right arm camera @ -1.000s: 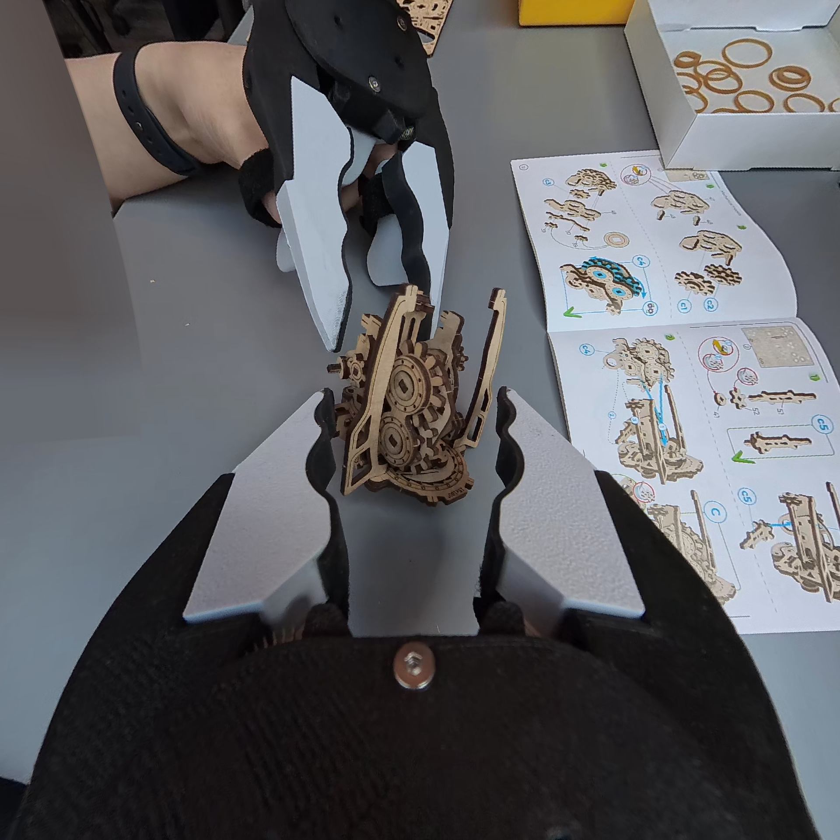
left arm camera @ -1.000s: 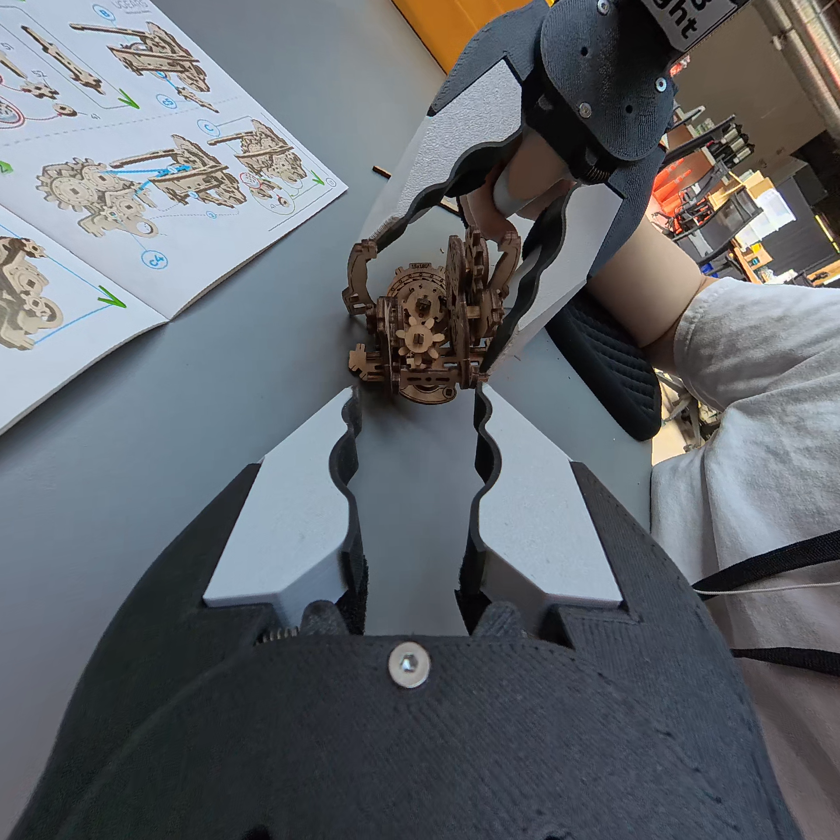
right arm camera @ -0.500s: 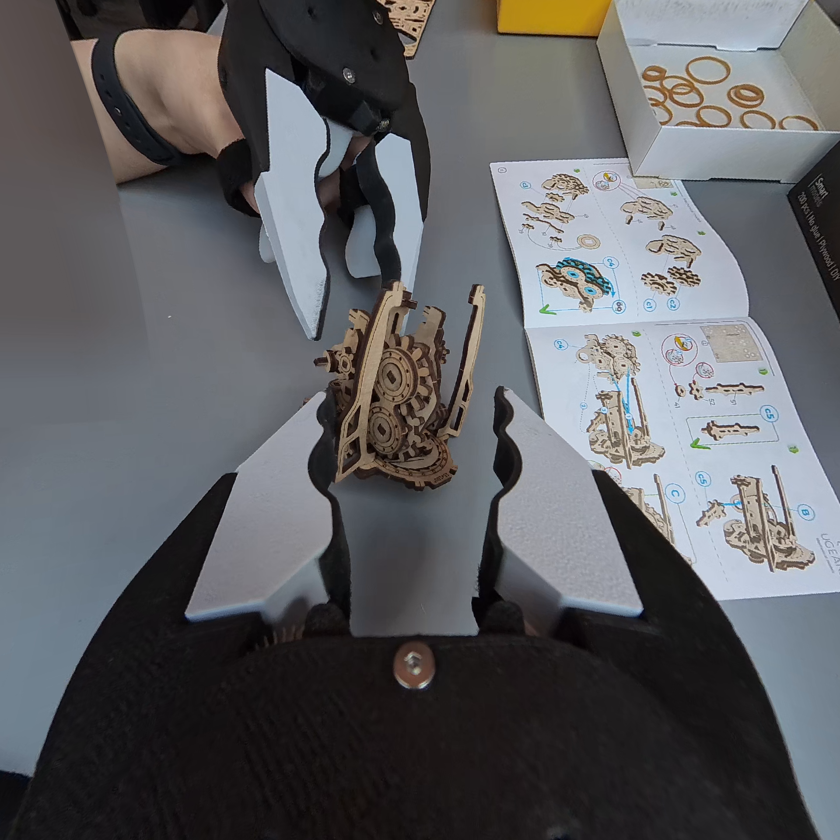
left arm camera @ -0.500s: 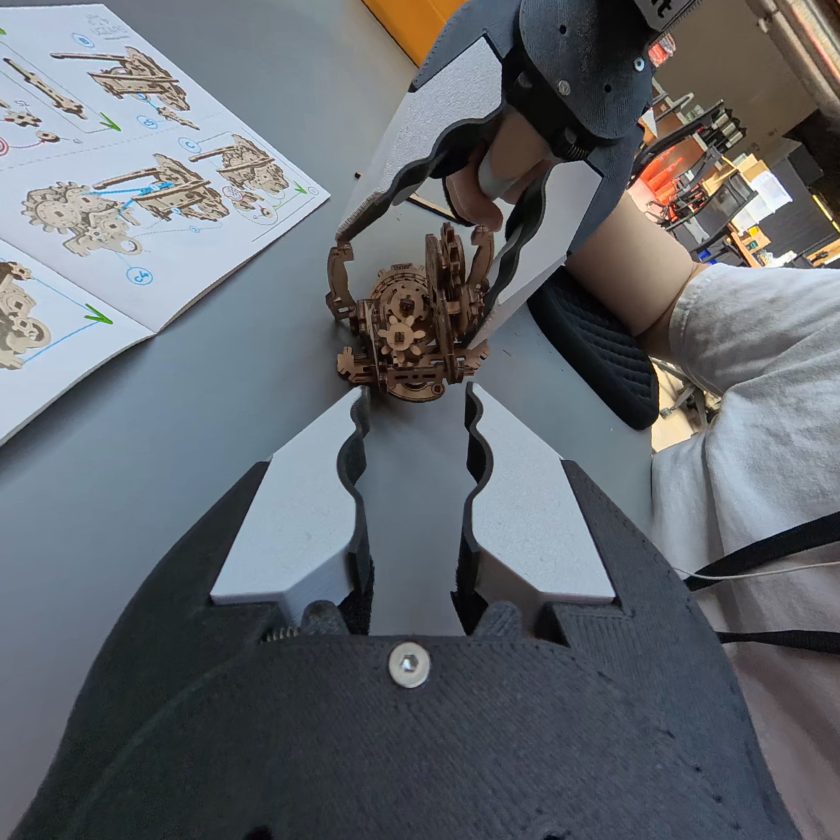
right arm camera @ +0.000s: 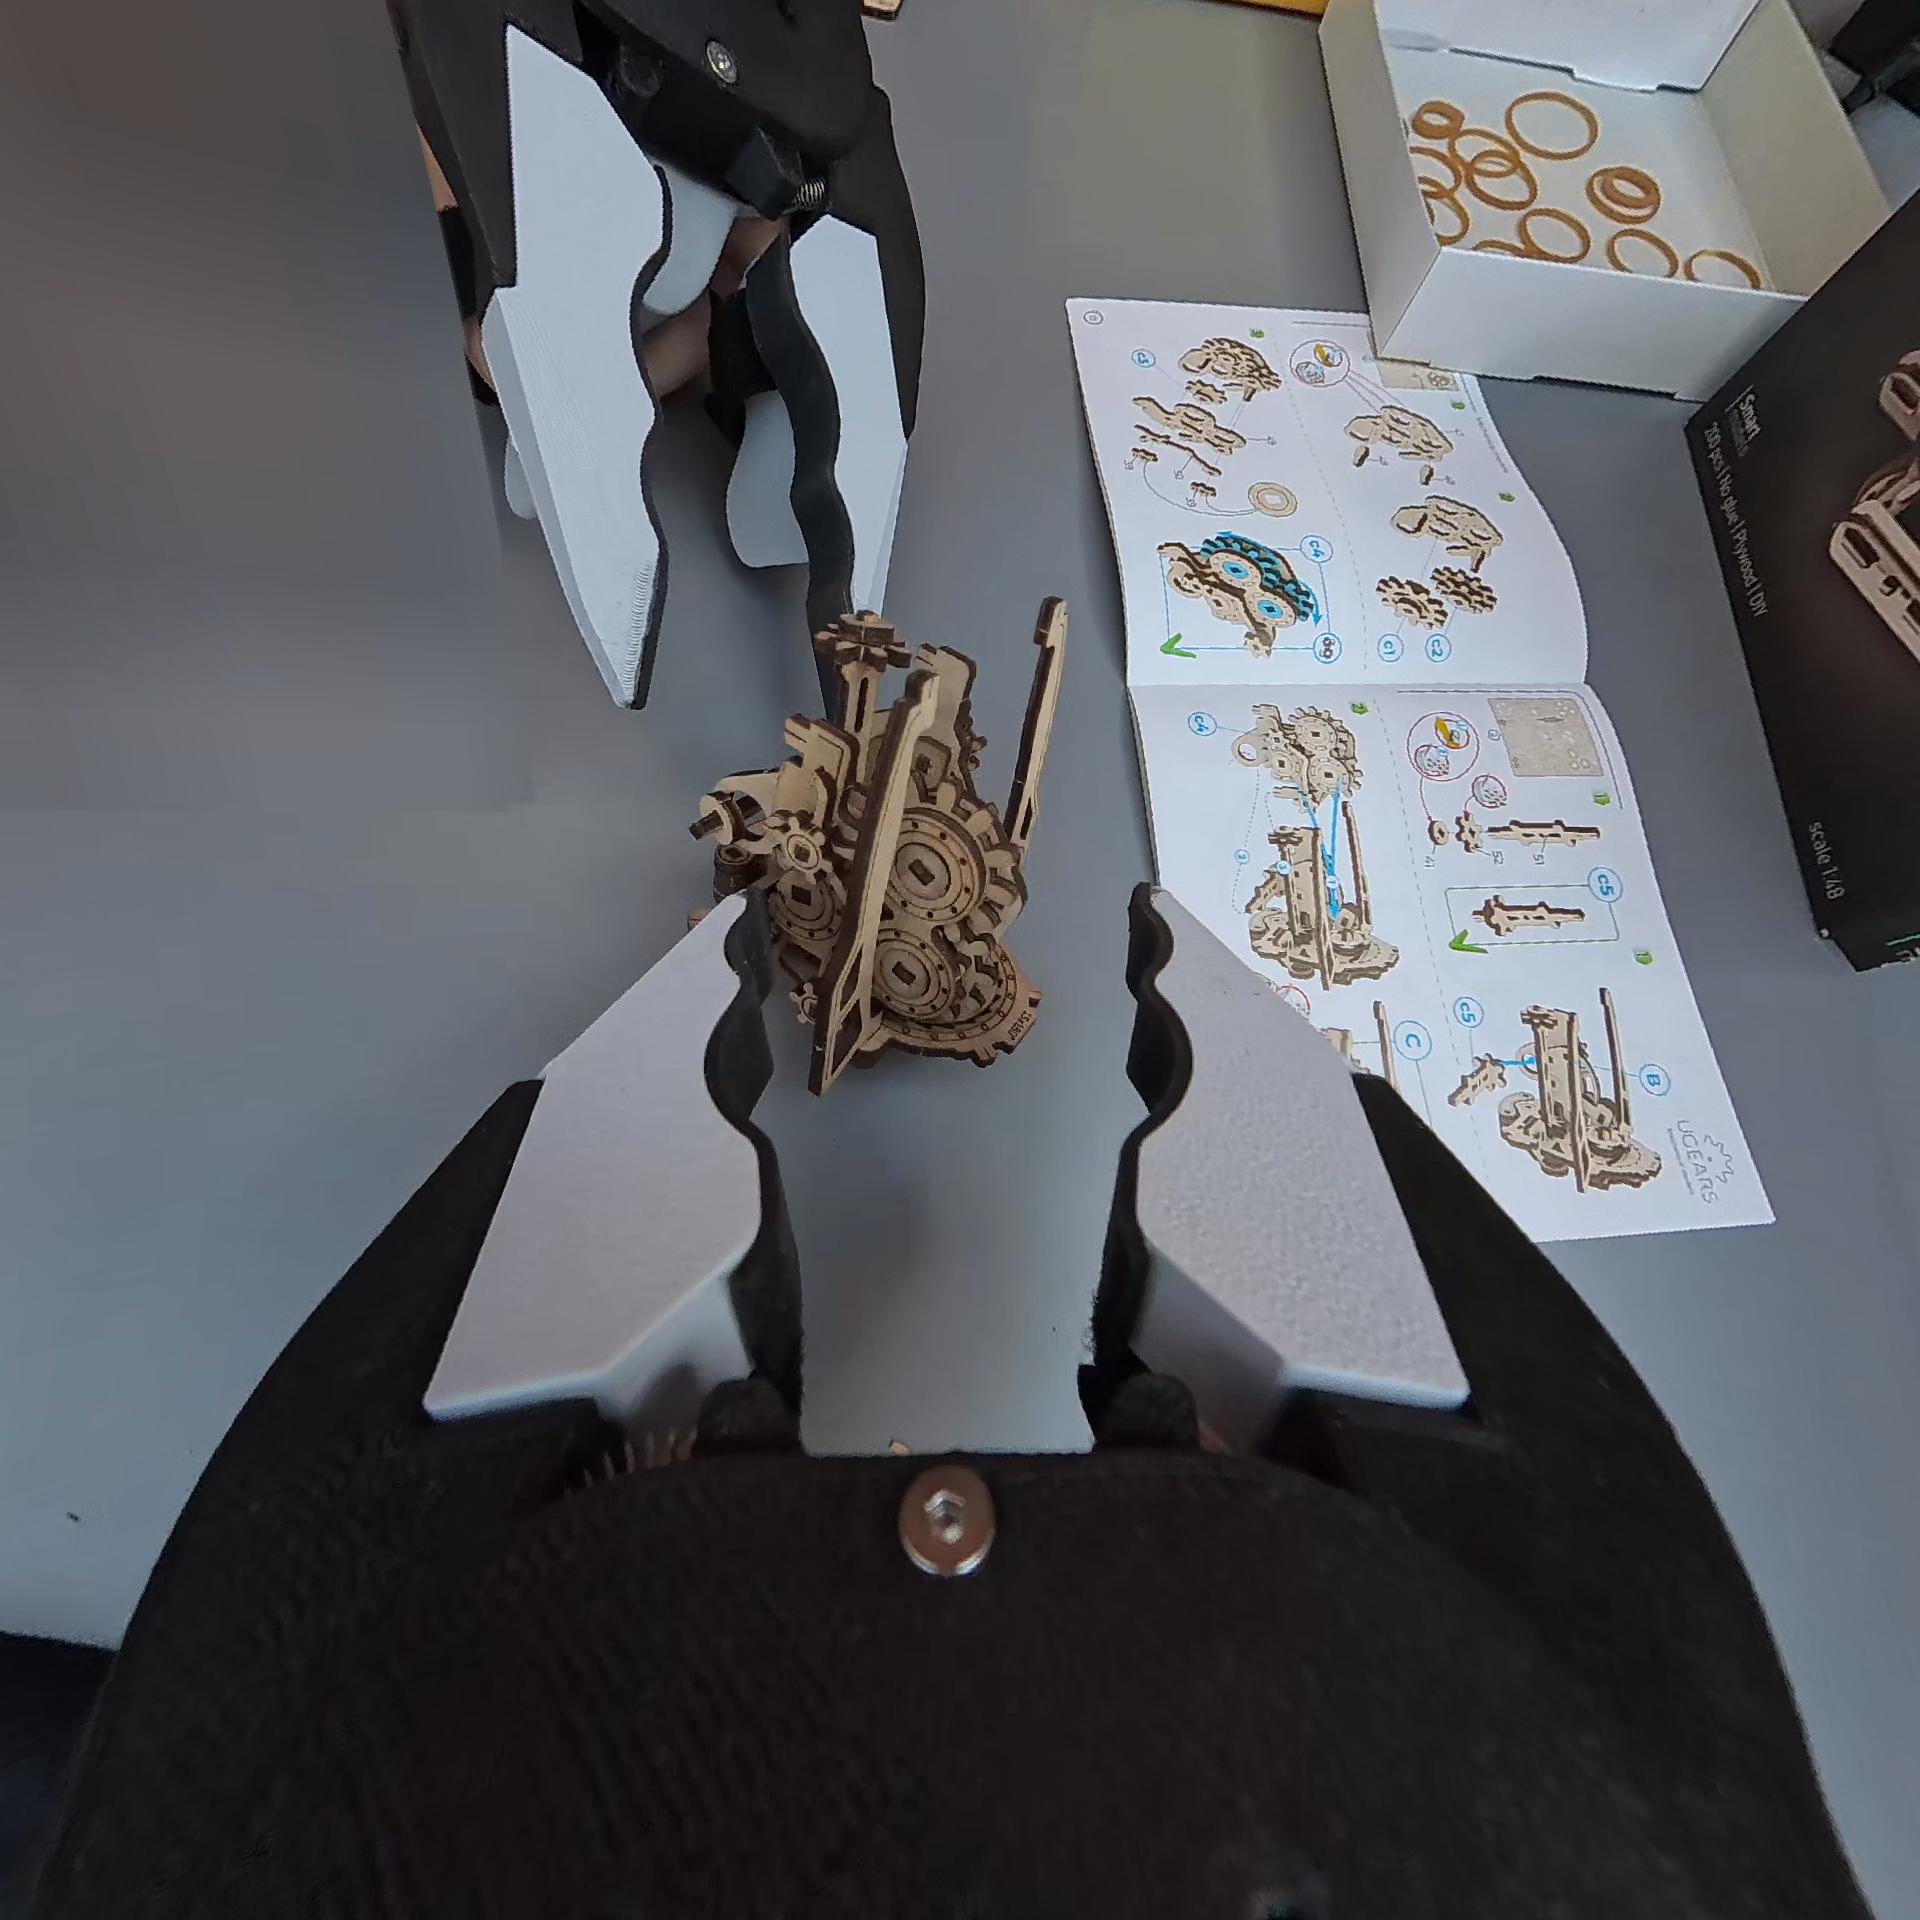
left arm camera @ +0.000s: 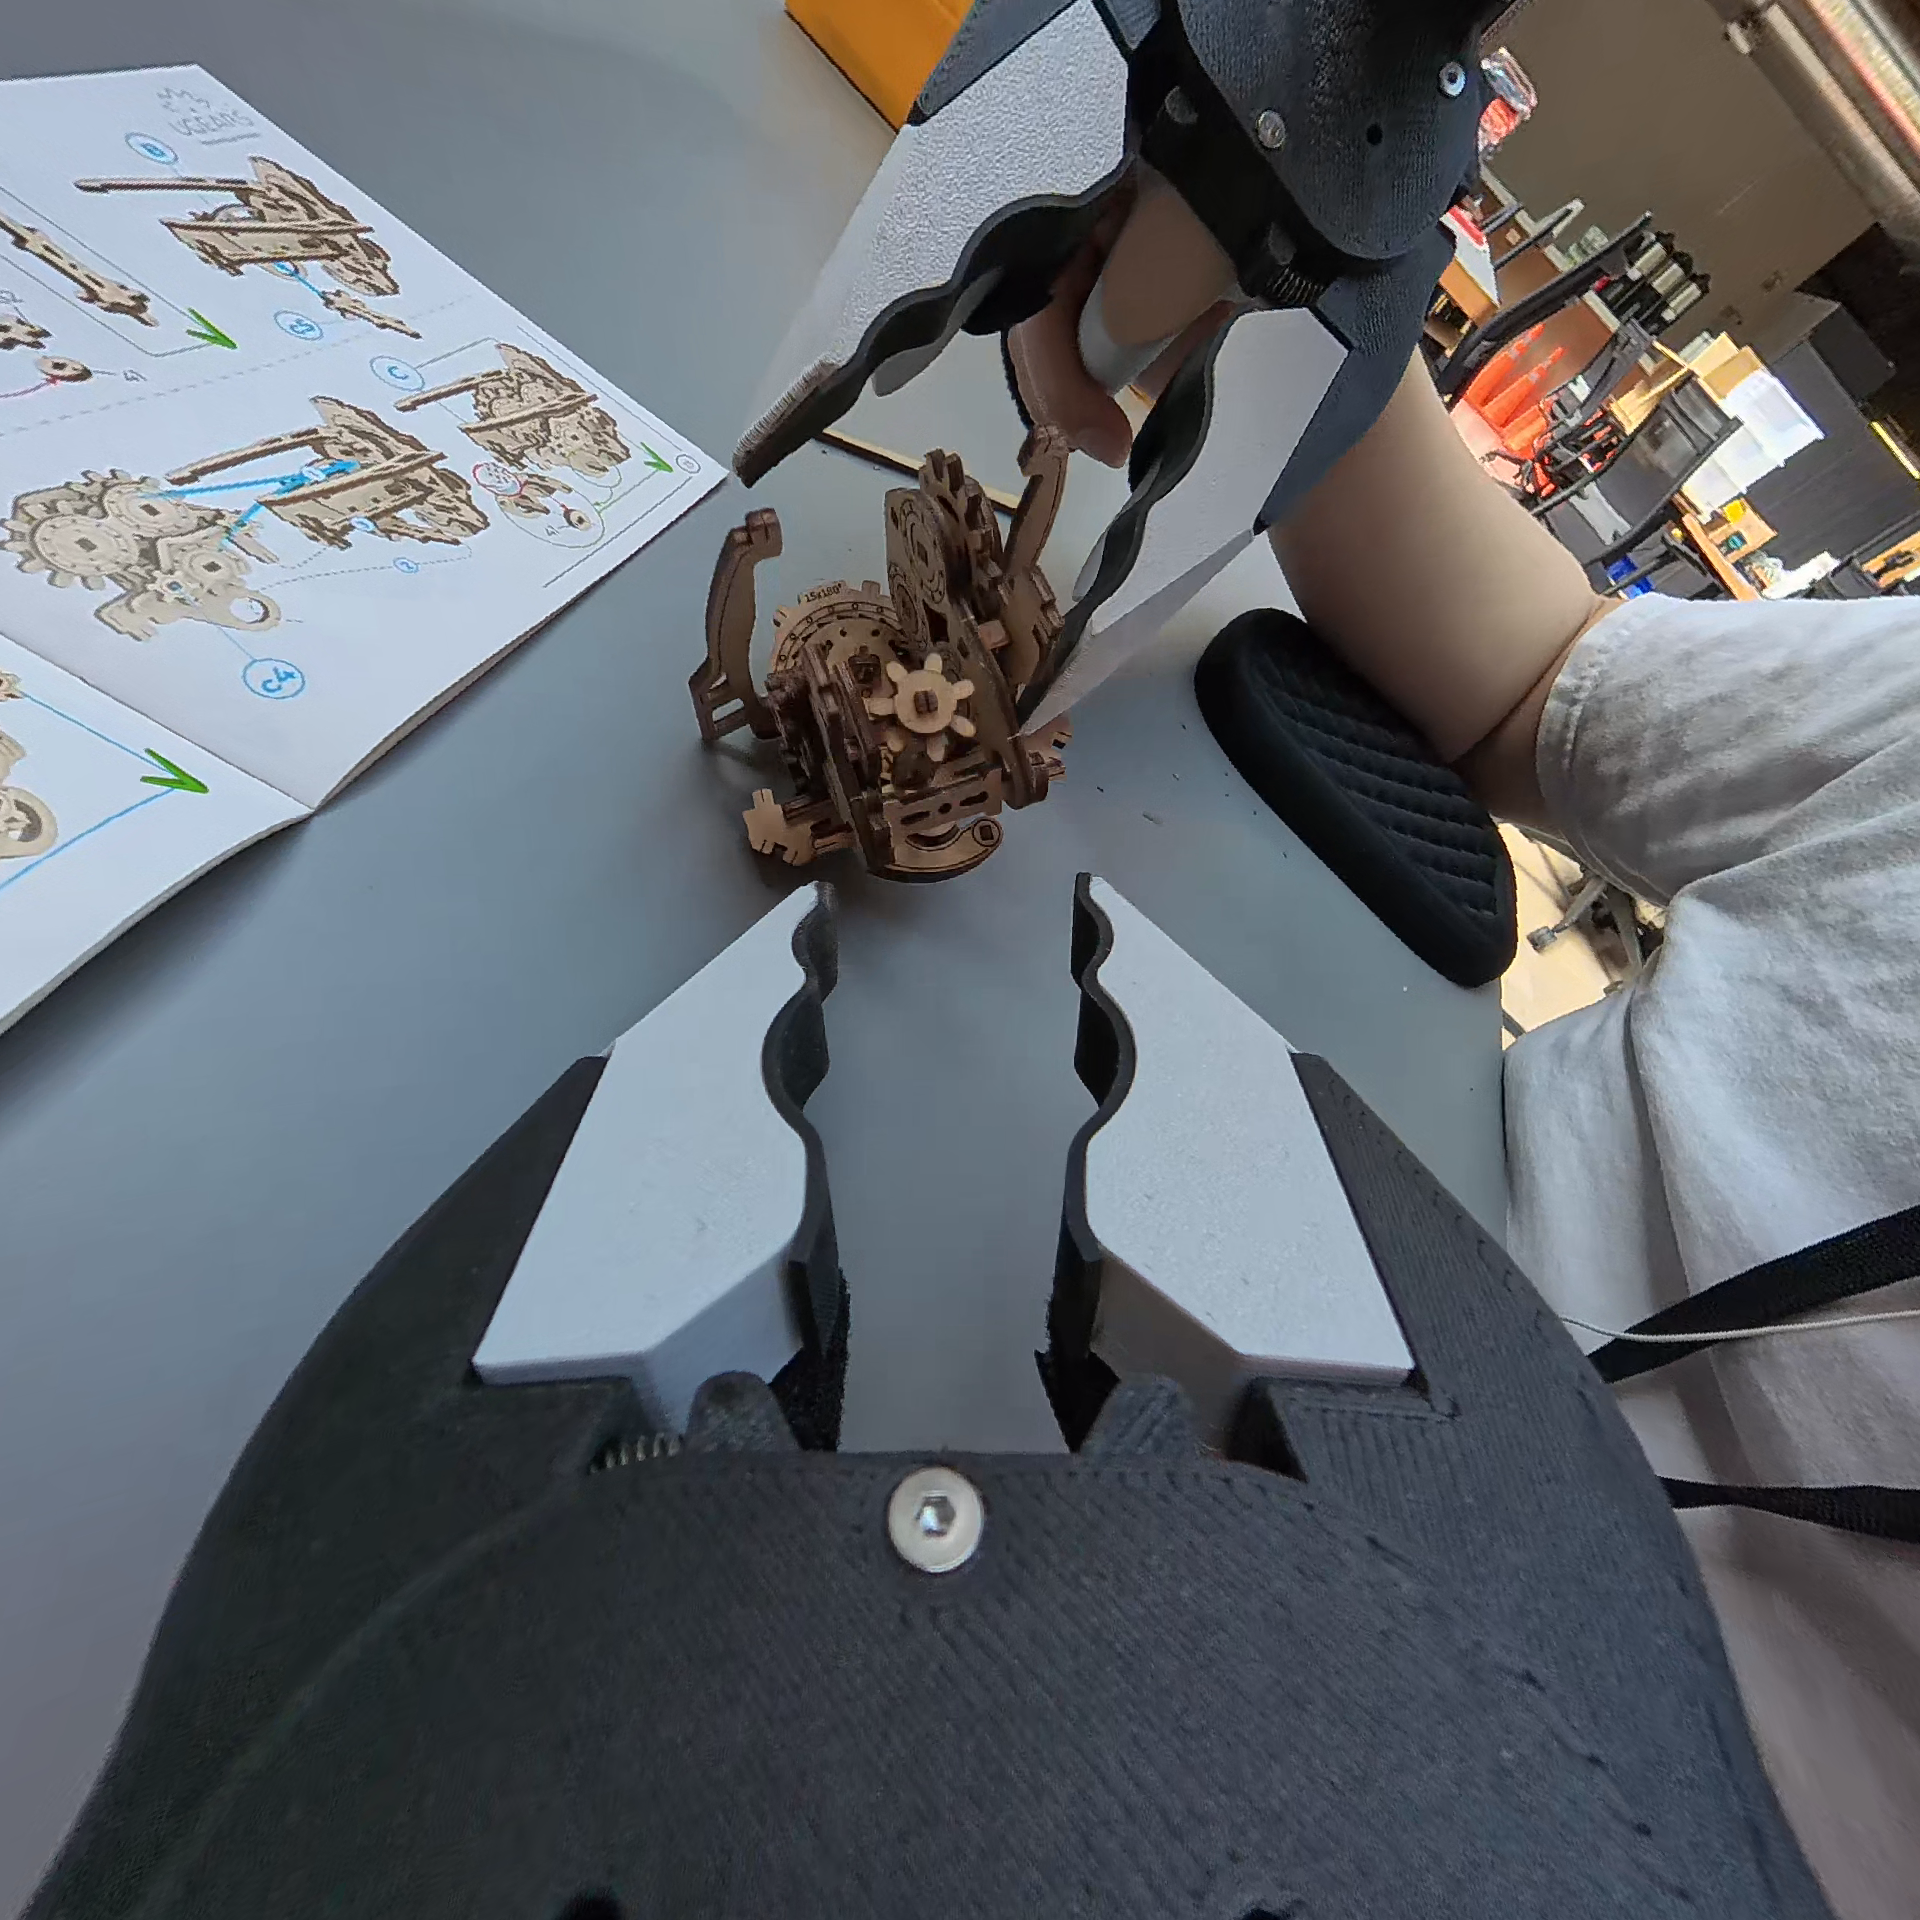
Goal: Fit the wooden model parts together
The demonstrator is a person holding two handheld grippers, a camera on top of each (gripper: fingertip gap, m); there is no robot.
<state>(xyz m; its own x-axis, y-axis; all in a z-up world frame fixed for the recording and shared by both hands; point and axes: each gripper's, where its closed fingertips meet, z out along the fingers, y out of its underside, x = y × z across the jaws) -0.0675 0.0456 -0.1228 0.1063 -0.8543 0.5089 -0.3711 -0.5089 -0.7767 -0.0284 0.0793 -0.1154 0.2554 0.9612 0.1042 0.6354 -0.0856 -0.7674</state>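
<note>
Wooden model [right arm camera: 894,862] on grey table [right arm camera: 260,1039]; both hand-held grippers gape, empty.

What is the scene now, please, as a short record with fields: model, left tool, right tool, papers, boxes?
model: wooden gear model stands on the grey table, held by neither tool
left tool: left tool open, just short of the model
right tool: right tool open, one finger touching the model's side
papers: open booklet flat beside the model
boxes: white box with wooden rings; black box at the edge of the right wrist view
</note>
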